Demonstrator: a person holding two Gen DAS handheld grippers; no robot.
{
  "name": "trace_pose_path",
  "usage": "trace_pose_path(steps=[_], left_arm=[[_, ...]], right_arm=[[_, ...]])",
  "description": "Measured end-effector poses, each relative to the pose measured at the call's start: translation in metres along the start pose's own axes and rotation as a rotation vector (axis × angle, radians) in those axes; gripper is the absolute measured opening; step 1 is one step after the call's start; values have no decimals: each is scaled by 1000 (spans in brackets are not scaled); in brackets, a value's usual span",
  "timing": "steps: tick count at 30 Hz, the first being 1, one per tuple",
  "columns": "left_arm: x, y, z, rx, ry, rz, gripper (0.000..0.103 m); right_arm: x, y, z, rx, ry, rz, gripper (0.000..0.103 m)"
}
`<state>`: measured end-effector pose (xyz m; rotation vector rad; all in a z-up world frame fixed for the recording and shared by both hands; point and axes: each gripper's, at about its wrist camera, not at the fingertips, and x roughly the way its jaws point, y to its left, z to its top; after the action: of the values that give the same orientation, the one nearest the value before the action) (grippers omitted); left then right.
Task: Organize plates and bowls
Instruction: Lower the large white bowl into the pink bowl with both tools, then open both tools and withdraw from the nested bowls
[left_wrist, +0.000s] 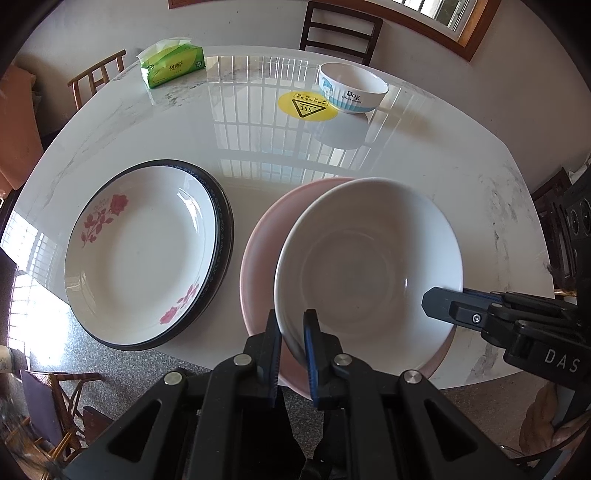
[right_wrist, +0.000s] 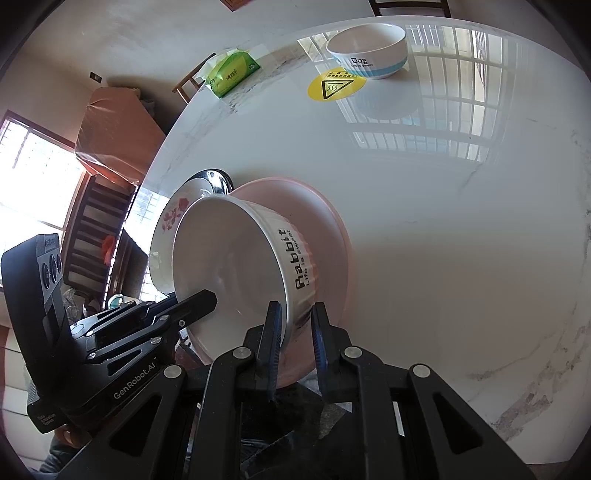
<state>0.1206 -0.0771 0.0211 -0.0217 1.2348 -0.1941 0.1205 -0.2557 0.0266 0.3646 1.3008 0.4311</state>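
A white "Rabbit" bowl (left_wrist: 369, 258) sits tilted over a pink plate (left_wrist: 258, 258) near the table's front edge. My left gripper (left_wrist: 291, 332) is shut on the bowl's near rim. My right gripper (right_wrist: 295, 325) is shut on the bowl's rim (right_wrist: 288, 295) from the right side, and shows in the left wrist view (left_wrist: 443, 299). A white plate with red flowers (left_wrist: 144, 254) rests on a dark-rimmed plate (left_wrist: 225, 229) to the left. A white and blue "Dog" bowl (left_wrist: 351, 88) stands at the far side.
A green tissue pack (left_wrist: 171, 62) lies at the far left of the white marble table (left_wrist: 424, 155). A yellow warning sticker (left_wrist: 306, 107) sits beside the Dog bowl. Wooden chairs (left_wrist: 340, 29) stand around the table.
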Motion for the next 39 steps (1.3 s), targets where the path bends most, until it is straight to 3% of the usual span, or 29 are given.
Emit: trace_pose_path(steps=[18, 24, 31, 39], left_arm=[[-1, -6, 0, 69, 0, 17, 25], [-7, -12, -2, 124, -39, 63, 30], [-21, -19, -4, 170, -115, 92, 30], [-24, -24, -5, 199, -142, 99, 30]], right_arm=[[0, -1, 0, 2, -6, 10, 18], [-1, -1, 0, 0, -9, 10, 18], [-1, -4, -1, 9, -15, 29, 18], [-2, -10, -3, 26, -30, 66, 18]])
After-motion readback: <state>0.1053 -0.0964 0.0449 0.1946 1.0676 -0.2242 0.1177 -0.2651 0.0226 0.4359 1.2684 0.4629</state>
